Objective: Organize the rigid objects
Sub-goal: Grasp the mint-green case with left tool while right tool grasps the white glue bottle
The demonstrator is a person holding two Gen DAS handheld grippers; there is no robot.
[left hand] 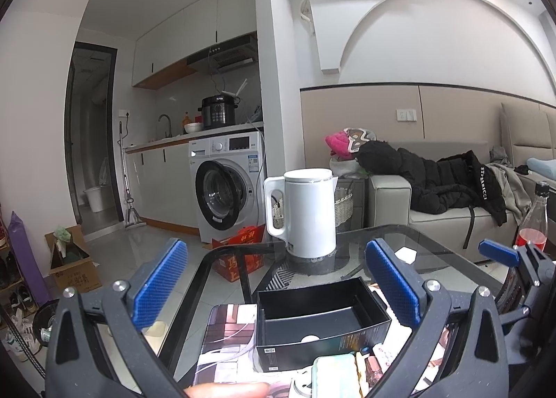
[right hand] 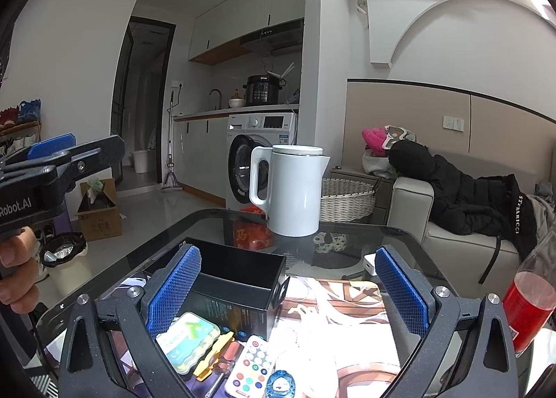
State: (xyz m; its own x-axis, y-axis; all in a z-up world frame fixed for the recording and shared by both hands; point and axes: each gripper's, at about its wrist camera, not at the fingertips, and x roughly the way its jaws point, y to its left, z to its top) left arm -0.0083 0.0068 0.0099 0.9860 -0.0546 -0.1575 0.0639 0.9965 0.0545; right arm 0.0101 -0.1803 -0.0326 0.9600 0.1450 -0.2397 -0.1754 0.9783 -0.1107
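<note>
**Both grippers open above the cluttered glass table**

From the right wrist view, the left gripper (right hand: pixel 52 151) juts in at the far left, gripped by a hand (right hand: pixel 17 269); in its own view its blue pads stand wide apart, holding nothing. Below it on the glass table (right hand: pixel 410 241) sits the open black box (right hand: pixel 239 276), empty inside. Just in front of the box lie a green case (right hand: pixel 189 340), a yellow clip (right hand: pixel 212 356), a white remote (right hand: pixel 248 366) and a small blue charm (right hand: pixel 279 386). The white kettle (right hand: pixel 295 189) stands behind the box. The right gripper (right hand: pixel 286 290) hovers spread wide, empty, over these items. A red bottle (right hand: pixel 531 300) stands at the far right.
</note>
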